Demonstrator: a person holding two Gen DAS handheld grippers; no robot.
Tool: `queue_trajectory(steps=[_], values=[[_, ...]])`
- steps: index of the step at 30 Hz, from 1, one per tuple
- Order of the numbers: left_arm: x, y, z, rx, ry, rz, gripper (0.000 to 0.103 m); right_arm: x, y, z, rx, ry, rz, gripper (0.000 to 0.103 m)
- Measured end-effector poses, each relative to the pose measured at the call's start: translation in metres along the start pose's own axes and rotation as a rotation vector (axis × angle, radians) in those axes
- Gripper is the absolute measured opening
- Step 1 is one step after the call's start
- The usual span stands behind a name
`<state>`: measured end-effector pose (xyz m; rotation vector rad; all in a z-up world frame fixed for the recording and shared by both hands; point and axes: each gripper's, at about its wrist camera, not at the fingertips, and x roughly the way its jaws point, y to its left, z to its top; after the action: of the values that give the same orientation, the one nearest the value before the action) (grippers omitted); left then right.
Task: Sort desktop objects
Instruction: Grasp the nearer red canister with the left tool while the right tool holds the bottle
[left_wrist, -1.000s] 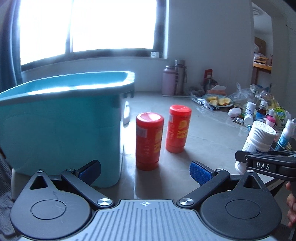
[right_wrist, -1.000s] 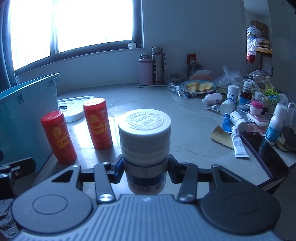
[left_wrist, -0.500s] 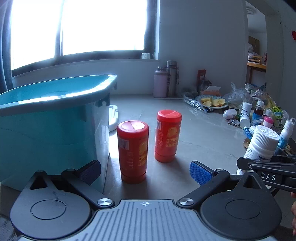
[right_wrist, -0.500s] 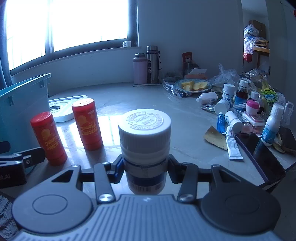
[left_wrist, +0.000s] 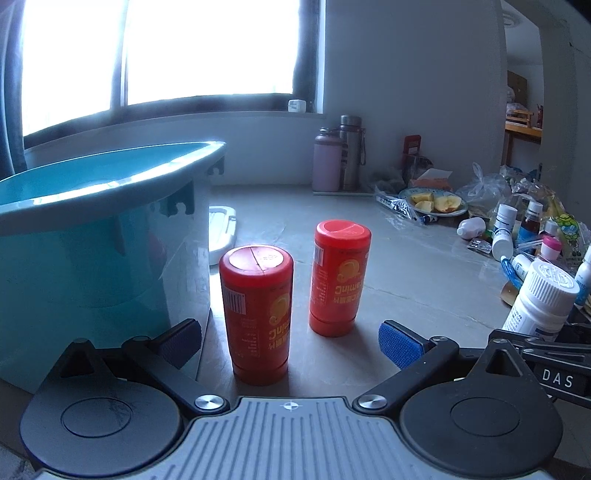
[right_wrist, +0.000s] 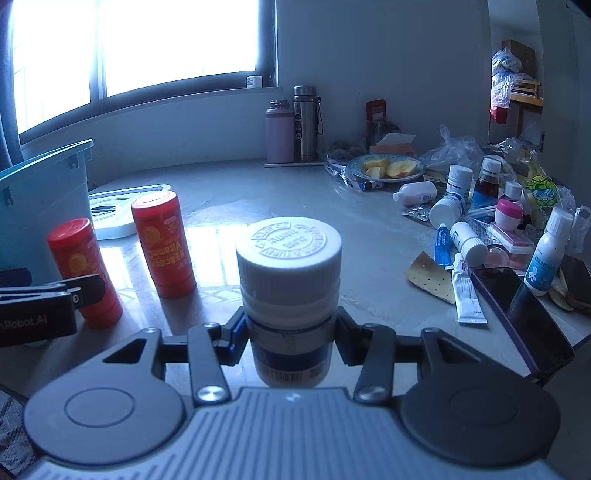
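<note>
Clamping white pill bottle (right_wrist: 289, 295): right gripper (right_wrist: 290, 332) fingers; left gripper (left_wrist: 290, 338) fingers spread wide, empty.

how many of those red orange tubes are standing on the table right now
2. The nearer red tube stands between the open left gripper fingers, beside the teal bin; the farther red tube stands just behind, to its right. None seems hidden.

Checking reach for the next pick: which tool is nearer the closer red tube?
Left. The left tool is open right in front of the closer red tube; the right tool, off to its right, grips the white bottle.
</note>
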<state>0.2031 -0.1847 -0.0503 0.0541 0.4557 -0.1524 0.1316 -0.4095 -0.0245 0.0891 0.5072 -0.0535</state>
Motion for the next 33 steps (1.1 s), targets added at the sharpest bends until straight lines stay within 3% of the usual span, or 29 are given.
queue_trajectory(steps=[27,28,30,33], values=[[0.048,-0.017,0.006,-0.028,0.011,0.159,0.100,0.017,-0.011,0.001,-0.012,0.031,0.016,0.048],[0.047,-0.018,0.006,-0.027,-0.001,0.160,0.093,0.017,-0.011,0.001,-0.013,0.032,0.017,0.048],[0.045,-0.021,0.006,0.003,-0.017,0.185,0.050,0.017,-0.012,0.001,-0.013,0.035,0.018,0.048],[0.044,-0.020,0.010,-0.003,-0.004,0.157,0.050,0.015,-0.012,0.007,-0.020,0.045,0.014,0.048]])
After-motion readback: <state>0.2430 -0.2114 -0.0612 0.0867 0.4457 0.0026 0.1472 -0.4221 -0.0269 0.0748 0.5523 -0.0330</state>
